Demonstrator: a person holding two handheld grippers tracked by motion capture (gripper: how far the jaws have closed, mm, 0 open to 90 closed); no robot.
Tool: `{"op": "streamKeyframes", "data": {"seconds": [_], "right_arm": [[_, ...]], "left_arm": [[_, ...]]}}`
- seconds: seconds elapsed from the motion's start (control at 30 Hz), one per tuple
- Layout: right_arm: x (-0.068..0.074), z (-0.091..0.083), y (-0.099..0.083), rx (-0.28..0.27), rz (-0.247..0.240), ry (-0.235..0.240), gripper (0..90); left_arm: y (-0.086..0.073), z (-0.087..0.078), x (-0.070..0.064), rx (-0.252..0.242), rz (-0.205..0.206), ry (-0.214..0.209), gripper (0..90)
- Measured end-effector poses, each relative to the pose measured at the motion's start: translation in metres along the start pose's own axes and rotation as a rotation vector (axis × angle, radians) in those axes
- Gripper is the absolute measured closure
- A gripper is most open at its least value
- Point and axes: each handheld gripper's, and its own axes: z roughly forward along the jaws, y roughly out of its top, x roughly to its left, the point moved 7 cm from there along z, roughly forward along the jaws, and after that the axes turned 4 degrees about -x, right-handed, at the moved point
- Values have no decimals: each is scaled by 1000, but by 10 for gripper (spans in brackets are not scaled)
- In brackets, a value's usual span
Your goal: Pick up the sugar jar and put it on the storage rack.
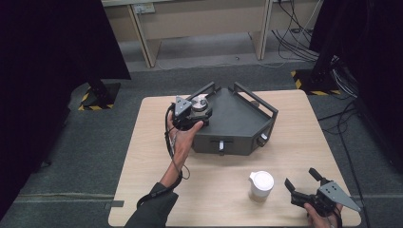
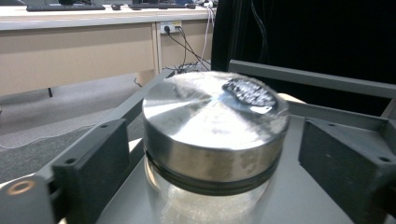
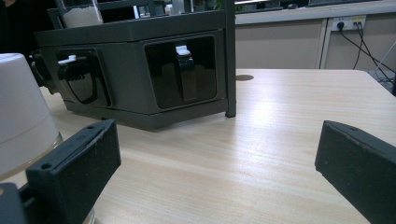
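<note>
Left gripper [image 2: 205,172]: jaws spread wide either side of a glass jar [image 2: 210,200] with a shiny metal lid [image 2: 212,126]. Neither jaw touches it; there's a gap on both sides. The jar stands upright on top of the dark grey box [image 1: 237,121], near its back-left corner, just beside the rail [image 1: 202,91].

Right gripper [image 1: 304,186]: jaws apart, holding nothing, sitting low over the table [image 1: 214,199] at the near right edge. A white cup [image 1: 261,184] stands just to its left, not touching as far as I can tell.

Risks, my read:
- The lid is smooth metal. If the jaws close on the lid rather than the glass below, it'll probably slip or twist.
- The jar looks slightly off-centre towards the left jaw. That jaw would hit first and shove the jar sideways on the slick box top.
- The rail is close behind, so a tilted lift could knock the jar against it.
- The dark smear on the lid [image 2: 250,92] can't be identified. It could be residue, which would mean less grip.
- The right gripper could tip the cup if it swings left.
</note>
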Motion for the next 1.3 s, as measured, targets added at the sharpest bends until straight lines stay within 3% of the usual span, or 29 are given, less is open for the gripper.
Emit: {"op": "streamKeyframes", "data": {"seconds": [0.23,0.57,0.67,1.3], "right_arm": [[0,0,0,-1,2,-1,4],[0,0,0,0,4,-1,3],[0,0,0,-1,2,-1,4],[0,0,0,0,7,-4,3]], "left_arm": [[0,-4,-1,0,-21,7,18],[1,-16,-4,-10,-26,-23,2],[2,-21,-7,-6,-60,-29,2],[2,-56,-20,-26,-74,-56,8]]}}
